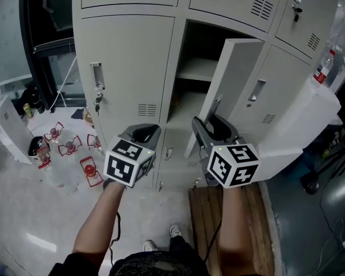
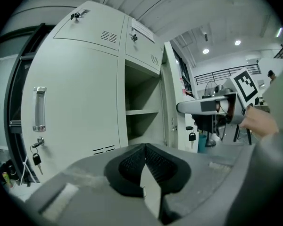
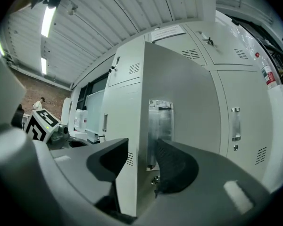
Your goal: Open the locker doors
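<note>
The grey middle locker's door (image 1: 233, 73) stands swung out to the right, and its shelved compartment (image 1: 198, 68) is open. My right gripper (image 1: 208, 121) straddles that door's free edge (image 3: 140, 126) near the metal handle plate (image 3: 160, 126). The right pad (image 3: 174, 166) sits beside the door's inside face. A strip of the outside face shows next to the left pad (image 3: 114, 161), so the jaws are open around the door. My left gripper (image 1: 145, 132) is shut and empty (image 2: 145, 147), in front of the closed left door (image 1: 126, 62), below its handle (image 2: 39, 109) and key (image 2: 37, 159).
Red wire-frame items (image 1: 89, 168) and a white box (image 1: 11, 131) lie on the floor at the left. A wooden pallet (image 1: 218, 211) sits under my right arm. A bottle with a red label (image 1: 322, 71) stands on a white unit at the right. Closed lockers surround the open one.
</note>
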`<state>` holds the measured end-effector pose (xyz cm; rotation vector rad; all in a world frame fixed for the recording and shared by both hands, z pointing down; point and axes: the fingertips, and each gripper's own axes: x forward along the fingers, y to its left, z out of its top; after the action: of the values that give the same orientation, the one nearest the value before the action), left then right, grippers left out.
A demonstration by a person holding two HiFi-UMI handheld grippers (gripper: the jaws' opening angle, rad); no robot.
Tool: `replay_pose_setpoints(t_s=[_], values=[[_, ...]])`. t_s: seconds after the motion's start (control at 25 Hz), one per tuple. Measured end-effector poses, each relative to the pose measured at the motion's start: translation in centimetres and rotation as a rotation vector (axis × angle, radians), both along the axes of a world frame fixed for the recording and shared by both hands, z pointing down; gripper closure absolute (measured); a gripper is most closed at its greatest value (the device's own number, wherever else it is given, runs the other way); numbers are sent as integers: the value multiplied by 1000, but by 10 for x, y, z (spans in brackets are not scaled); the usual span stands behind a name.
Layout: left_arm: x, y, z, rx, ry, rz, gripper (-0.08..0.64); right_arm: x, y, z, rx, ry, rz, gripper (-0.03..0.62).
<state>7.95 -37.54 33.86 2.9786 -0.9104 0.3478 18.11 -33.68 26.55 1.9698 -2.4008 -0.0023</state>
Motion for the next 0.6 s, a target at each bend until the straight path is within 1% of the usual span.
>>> replay_pose_setpoints(t_s=[0.36,0.48,0.6], values=[[34,19,-5,2,16,52,561,24,31,0,2,2,21,426],[50,27,-9,7,16,63,561,33,41,0,5,3,10,442],[67,37,-11,11,16,71,561,42,51,0,-5,18,-14,442]])
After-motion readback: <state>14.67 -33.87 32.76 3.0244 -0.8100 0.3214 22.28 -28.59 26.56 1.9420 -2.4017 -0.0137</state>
